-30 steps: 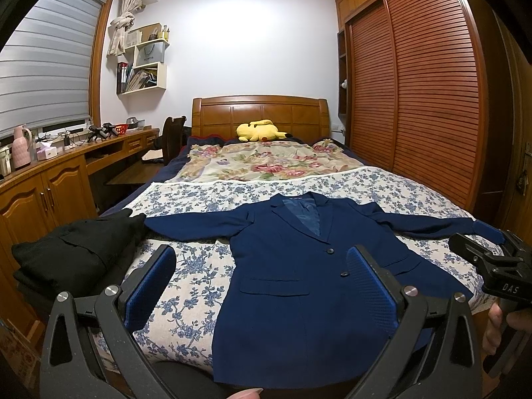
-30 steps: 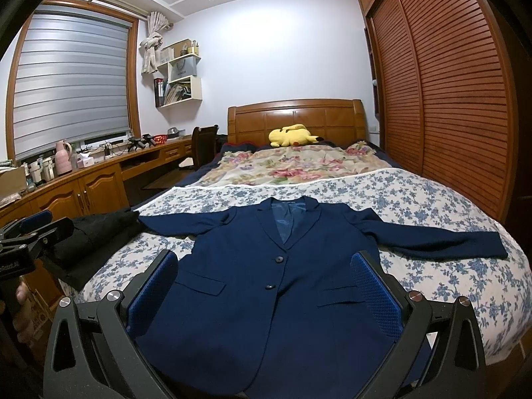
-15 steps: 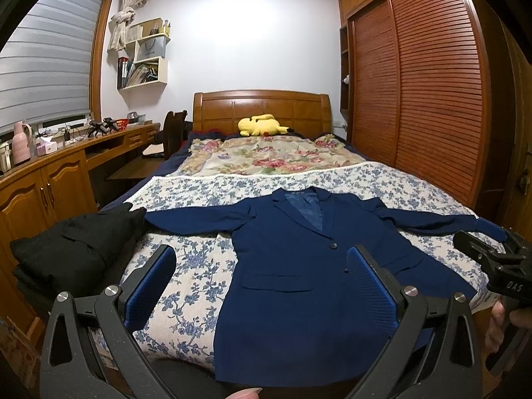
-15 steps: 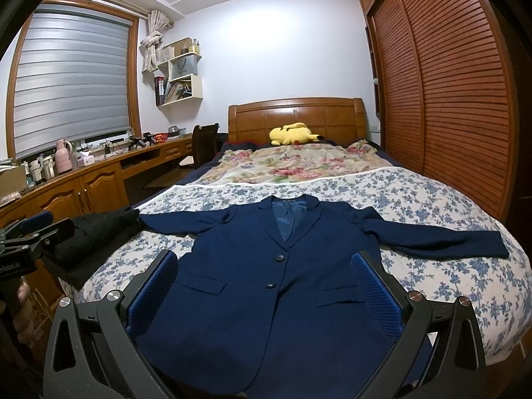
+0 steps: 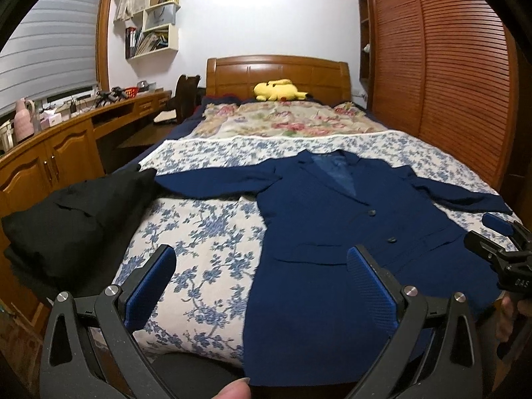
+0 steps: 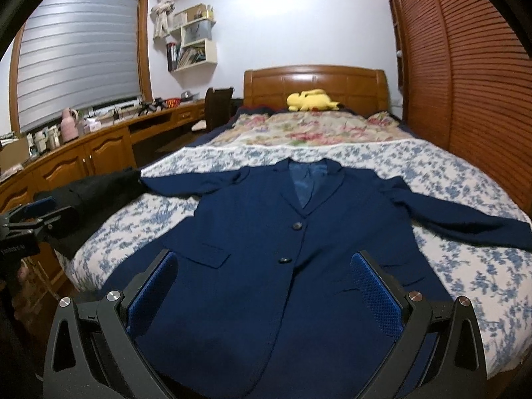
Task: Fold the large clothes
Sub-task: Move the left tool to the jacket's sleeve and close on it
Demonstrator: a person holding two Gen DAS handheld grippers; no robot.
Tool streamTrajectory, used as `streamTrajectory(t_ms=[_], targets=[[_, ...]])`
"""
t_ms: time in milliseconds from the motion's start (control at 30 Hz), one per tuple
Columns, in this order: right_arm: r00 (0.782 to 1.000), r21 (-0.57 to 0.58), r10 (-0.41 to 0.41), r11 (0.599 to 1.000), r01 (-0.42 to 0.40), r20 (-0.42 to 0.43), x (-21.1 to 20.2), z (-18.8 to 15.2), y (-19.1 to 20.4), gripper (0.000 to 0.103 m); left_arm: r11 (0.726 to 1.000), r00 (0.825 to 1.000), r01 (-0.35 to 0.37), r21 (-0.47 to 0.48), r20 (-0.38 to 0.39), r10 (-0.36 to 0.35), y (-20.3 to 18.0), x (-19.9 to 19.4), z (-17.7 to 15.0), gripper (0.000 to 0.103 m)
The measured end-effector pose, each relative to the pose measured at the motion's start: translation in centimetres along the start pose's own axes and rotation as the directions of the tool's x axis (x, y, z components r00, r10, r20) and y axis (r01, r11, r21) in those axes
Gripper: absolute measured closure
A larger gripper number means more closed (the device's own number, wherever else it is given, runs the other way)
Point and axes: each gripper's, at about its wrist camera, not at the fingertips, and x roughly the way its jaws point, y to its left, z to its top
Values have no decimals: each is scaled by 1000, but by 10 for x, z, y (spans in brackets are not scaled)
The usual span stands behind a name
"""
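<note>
Left wrist view: left gripper (image 5: 261, 286) is held wide open and empty above the blazer (image 5: 332, 232) spread flat on the bed (image 5: 206, 232); right wrist view: right gripper (image 6: 264, 291) likewise agape, nothing gripped, folding judged unstarted, a sleeve to be seized next.

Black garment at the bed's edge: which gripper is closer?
Left. The left gripper hovers open just right of the black garment; the right gripper, also open, sits over the navy blazer, farther right.
</note>
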Motion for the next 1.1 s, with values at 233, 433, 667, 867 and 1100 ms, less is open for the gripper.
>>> streamTrajectory(t_ms=[233,433,667,867,1100], targets=[[998,-15,6,1000,-7,-56,21,12,0,0,1000,1000,-3,-24,-9,3,19,13,-2,0],[997,-59,29,998,-33,-67,39,27,1,0,999,1000,-18,-26,-25,17,29,35,-1,0],[997,-88,61,994,-64,-42,83,42,-8,0,999,996,-42,-11,-83,41,41,78,7,0],[994,-108,99,989,-104,-54,140,52,-9,0,999,993,-46,-2,-113,46,54,126,21,0],[982,-91,117,987,-131,-147,202,47,-24,0,999,986,-22,-27,-167,17,68,190,40,0]])
